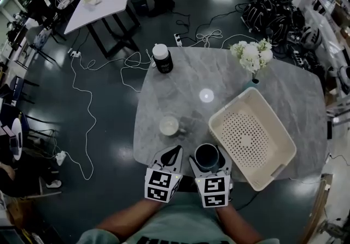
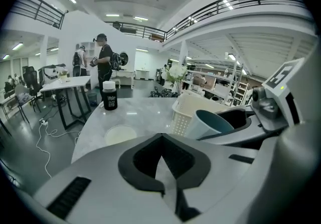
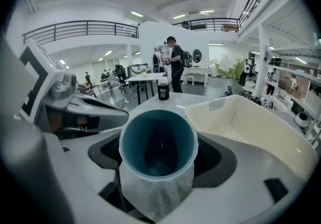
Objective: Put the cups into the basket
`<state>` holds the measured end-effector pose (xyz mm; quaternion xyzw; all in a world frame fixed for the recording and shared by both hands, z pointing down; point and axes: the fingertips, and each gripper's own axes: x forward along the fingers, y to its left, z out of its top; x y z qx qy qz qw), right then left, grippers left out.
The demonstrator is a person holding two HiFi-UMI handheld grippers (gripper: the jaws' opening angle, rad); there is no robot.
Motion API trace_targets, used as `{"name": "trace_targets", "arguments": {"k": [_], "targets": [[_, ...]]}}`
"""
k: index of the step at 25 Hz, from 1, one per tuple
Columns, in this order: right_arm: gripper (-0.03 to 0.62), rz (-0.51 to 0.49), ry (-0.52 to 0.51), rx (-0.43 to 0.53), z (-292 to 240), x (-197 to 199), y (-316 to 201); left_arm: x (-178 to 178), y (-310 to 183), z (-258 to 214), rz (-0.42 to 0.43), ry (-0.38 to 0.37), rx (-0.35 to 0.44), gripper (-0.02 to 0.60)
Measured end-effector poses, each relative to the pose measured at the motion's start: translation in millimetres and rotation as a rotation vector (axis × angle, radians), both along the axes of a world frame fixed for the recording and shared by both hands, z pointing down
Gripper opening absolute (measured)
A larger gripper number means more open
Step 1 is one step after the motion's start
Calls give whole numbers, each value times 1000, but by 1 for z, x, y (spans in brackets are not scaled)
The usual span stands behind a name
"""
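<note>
Grey marble tabletop (image 1: pixel 180 81) carries the cream basket (image 1: pixel 249 136), and just beside its near-left corner your right gripper (image 1: pixel 208 155) is clamped around the blue cup (image 3: pixel 157 150), held upright with its mouth open toward you, presumably so it can travel over the rim without tipping. Left of the basket, a little farther off, the cream cup (image 1: pixel 169 126) stands on the table not yet taken. Your left gripper (image 1: pixel 176 151) rests just short of it, jaws together and empty, probably waiting its turn.
</note>
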<state>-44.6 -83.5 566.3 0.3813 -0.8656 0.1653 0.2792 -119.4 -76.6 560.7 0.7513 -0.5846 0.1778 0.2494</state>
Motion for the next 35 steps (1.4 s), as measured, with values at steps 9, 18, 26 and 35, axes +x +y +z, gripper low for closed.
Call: {"name": "trace_targets", "arguments": {"k": [9,18,26,35], "targets": [[390,48,-57,96,-61,36,-3,37,-2,-50,34,23,78,6],[390,184,-57,143,-86,104,-18,99,-25,-79,143,59,125,6],[390,335,-27,161,-83,168,-44,161,-53,-92,274,82,135,6],[390,492,10,118,-49,226,-76,212,-85,-80,381,72,81,6]]}}
